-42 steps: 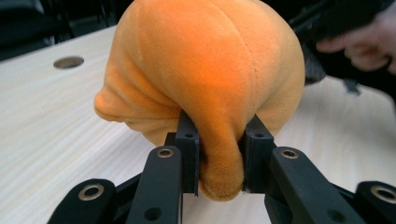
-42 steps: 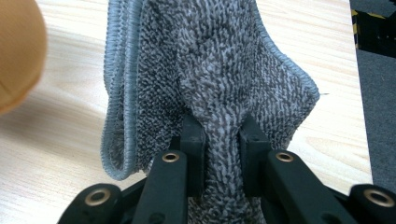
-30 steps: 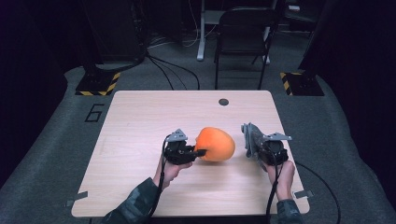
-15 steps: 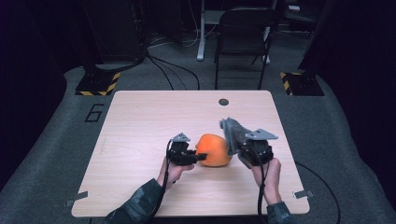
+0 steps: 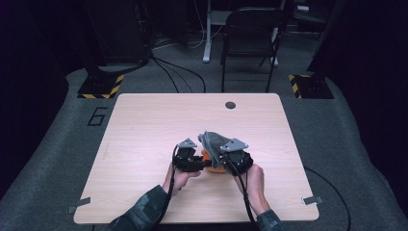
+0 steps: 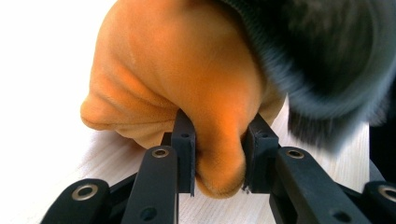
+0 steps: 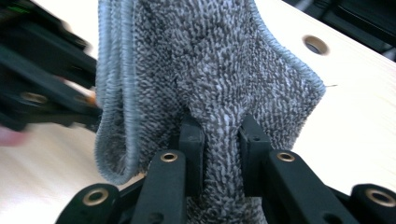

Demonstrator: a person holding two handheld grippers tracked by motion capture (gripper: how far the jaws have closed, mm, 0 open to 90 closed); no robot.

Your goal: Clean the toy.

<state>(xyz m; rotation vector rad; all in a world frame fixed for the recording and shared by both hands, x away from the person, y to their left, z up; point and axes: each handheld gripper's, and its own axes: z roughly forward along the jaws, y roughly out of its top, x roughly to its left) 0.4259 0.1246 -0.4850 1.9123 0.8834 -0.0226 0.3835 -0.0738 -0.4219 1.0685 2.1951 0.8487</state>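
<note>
Dark floor and cables surround the pale wooden desk (image 5: 144, 144). Near its front edge, the left gripper (image 6: 218, 154) clamps a soft orange plush ball (image 6: 187, 79), while the right gripper (image 7: 220, 154) pinches a grey terry cloth (image 7: 210, 70) draped against it. Wiping seems barely begun; ample bare desk lies behind.

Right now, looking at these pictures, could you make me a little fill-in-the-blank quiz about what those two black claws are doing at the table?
1. The left gripper pinches a fold of a soft plush thing coloured ____.
2. The right gripper is shut on a grey looped-pile ____.
3. In the high view, the grey cloth is held over the ____ thing.
4. The light tabletop looks made of ____.

Missing words: orange; cloth; orange; wood
</note>
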